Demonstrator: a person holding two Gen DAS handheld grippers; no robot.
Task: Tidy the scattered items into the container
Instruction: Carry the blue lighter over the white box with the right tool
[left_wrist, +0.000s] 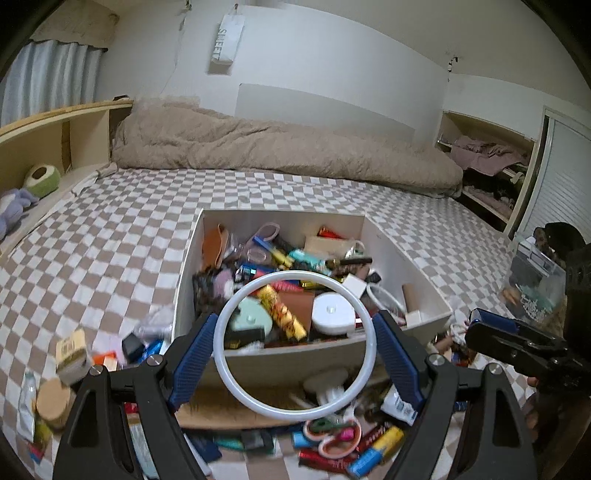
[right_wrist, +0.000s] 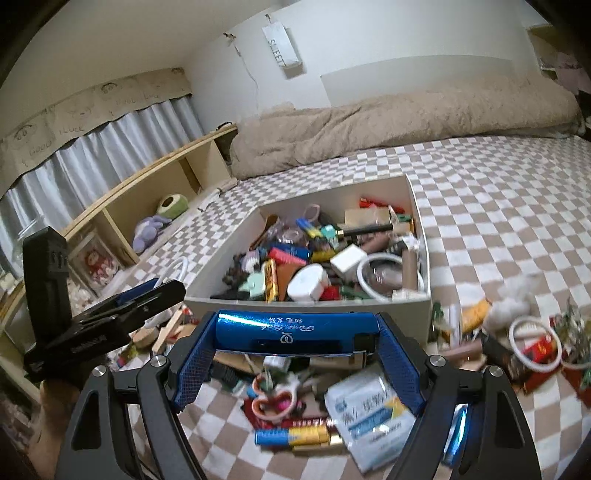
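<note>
Checkered bedding (left_wrist: 110, 240) lay beneath — left gripper (left_wrist: 295, 345) clasped a white ring (left_wrist: 236, 387), right gripper (right_wrist: 295, 341) a blue tube (right_wrist: 295, 332), white box (left_wrist: 391, 240) at twelve o'clock.

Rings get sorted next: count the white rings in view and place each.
3. One white ring in the left gripper, one inside the box, one on the bed right of the box. Clutter may hide more.

Left tongs (left_wrist: 295, 345): black angular plastic arms, silver round screws at the pivots, blue cross-hatched rubber pads (left_wrist: 192, 354). Right tongs (right_wrist: 295, 349): same build, matching blue pads (right_wrist: 190, 363).
</note>
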